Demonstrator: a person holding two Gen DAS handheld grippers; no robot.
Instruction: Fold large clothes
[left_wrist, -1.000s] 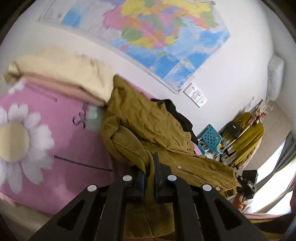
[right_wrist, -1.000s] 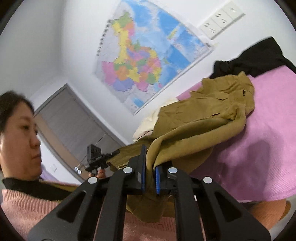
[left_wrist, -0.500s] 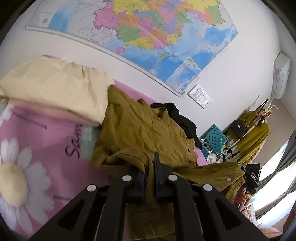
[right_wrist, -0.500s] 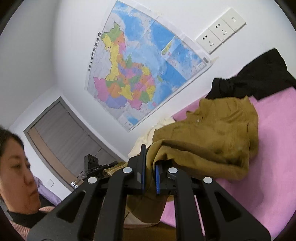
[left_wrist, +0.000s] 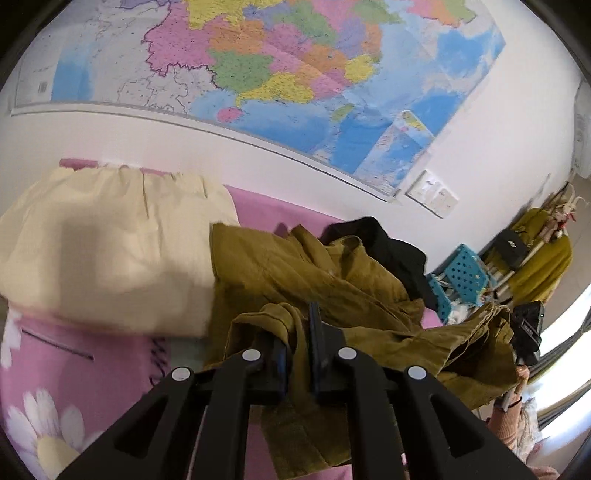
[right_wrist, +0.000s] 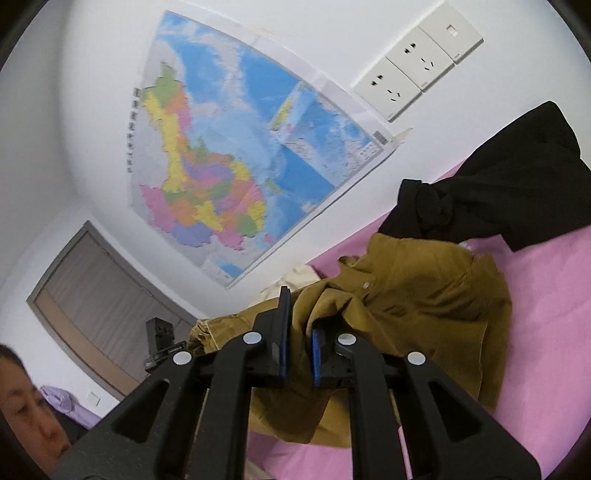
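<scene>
Both jaws w/ olive jacket (left_wrist: 295, 269) between

Olive-brown jacket (left_wrist: 295, 273), crumpled and partly lifted off the pink bedspread (left_wrist: 110, 354)

Its buttoned body (one pale button shows in the right wrist view) lies rumpled on the bedspread just in front of a black garment (right_wrist: 517, 192), while two bunched edges rise clear of the bedspread, stretched taut between them.

wall map (right_wrist: 236, 155) lettering too small, bedsheet (left_wrist: 110, 354) script cut off
</scene>
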